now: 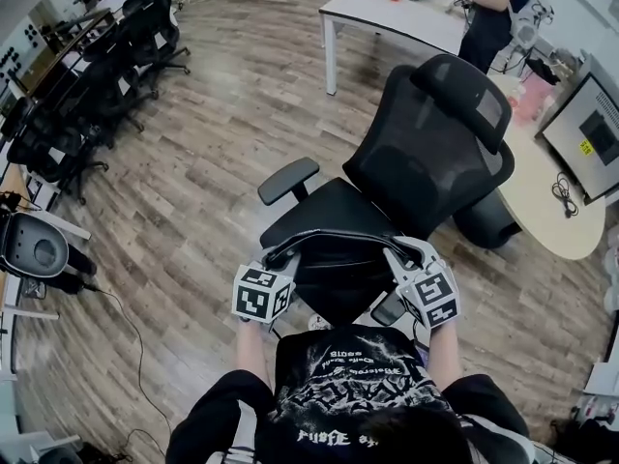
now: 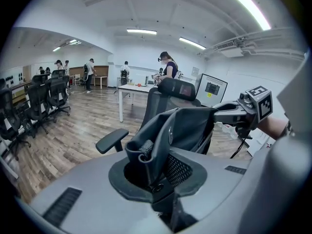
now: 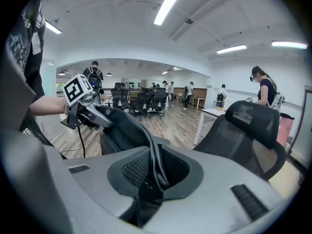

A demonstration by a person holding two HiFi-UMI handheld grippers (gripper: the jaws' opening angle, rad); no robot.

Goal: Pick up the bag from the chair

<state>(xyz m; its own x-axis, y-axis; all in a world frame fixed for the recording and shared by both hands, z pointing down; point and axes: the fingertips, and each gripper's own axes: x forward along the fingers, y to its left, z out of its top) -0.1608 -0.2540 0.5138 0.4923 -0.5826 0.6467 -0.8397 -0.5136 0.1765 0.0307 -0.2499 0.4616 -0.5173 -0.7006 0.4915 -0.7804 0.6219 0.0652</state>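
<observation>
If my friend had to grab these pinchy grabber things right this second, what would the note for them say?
Grippers: the left gripper is shut on one end of the bag. The right gripper is shut on the other end.
Things: the black bag is stretched between both grippers over the seat of the chair and looks lifted off it.
Done: bag gripped on both sides and raised.
Left: hold both grips shut and bring the bag clear of the chair.

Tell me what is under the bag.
The chair seat shows beyond the bag, which the left claw and right claw grip; the seat directly beneath is covered.
</observation>
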